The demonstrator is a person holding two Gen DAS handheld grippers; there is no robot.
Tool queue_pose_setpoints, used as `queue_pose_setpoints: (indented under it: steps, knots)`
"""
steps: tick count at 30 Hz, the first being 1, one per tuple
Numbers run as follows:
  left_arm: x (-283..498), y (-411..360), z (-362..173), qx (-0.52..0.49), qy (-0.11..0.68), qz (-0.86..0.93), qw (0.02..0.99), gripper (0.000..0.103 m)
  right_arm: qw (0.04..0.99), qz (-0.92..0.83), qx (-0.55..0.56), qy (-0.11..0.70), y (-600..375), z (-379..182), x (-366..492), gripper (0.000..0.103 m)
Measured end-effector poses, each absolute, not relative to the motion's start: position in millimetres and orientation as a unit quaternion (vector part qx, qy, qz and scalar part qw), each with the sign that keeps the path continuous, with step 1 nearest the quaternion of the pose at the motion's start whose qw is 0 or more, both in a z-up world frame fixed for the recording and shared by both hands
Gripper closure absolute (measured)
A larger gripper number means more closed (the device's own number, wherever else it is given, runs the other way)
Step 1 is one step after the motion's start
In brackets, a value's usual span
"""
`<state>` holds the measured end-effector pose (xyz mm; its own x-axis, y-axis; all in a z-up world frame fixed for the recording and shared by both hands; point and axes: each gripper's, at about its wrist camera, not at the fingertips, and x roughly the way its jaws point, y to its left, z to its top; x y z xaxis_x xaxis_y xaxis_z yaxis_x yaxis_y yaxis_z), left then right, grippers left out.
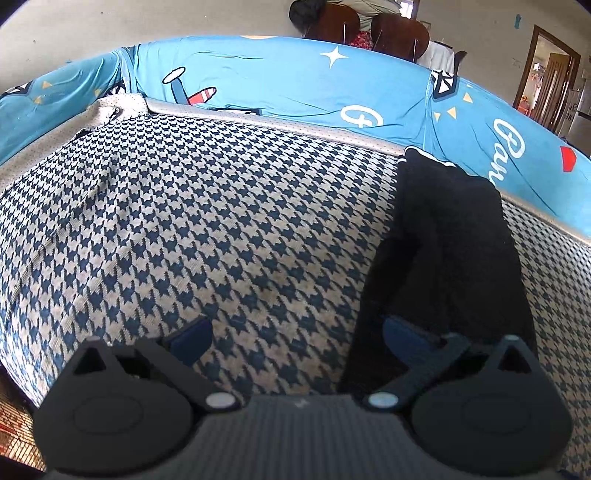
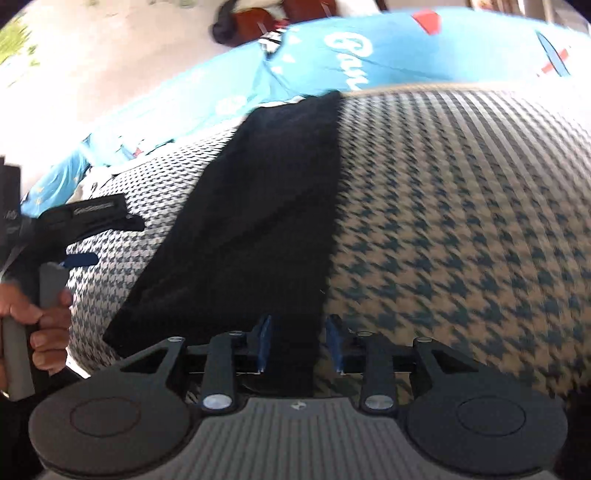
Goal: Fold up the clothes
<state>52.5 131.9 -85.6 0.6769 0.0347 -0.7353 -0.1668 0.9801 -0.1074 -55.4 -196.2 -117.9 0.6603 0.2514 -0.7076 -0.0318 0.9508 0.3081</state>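
A black garment (image 2: 258,221) lies folded into a long strip on the houndstooth cushion (image 2: 461,240). Its far end reaches the cushion's back edge. My right gripper (image 2: 299,343) stands partly open over the strip's near end, with black cloth showing in the gap and its blue pads (image 2: 264,343) not pressing on it. In the left wrist view the same black garment (image 1: 443,240) lies on the right. My left gripper (image 1: 297,339) is wide open above the cushion (image 1: 221,221), its right finger (image 1: 402,339) over the garment's left edge. Nothing sits between its fingers.
A blue printed sheet (image 1: 295,81) covers the backrest behind the cushion. Dark wooden chairs (image 1: 399,33) stand beyond it and a doorway (image 1: 546,74) is at the far right. In the right wrist view a person's hand (image 2: 40,321) holds the left gripper (image 2: 118,242) beside the strip.
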Motion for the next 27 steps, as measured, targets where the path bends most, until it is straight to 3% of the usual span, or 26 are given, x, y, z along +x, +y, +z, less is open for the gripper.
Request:
queue_pose_setpoints:
  steps: [10,17,27]
  knots:
    - [55,130,-89,-0.08,0.403,0.059,0.91,0.0,0.88,0.1,0.204,0.417,-208,-128,-57,0.067]
    - [56,131,-91,-0.084,0.406,0.059,0.908,0.0,0.886,0.101,0.187,0.412,-202,-128,-59,0.094]
    - [57,137,-95,-0.091,0.411,0.075,0.904,0.0,0.906,0.05,0.119,0.403,-195,-106,-76,0.097]
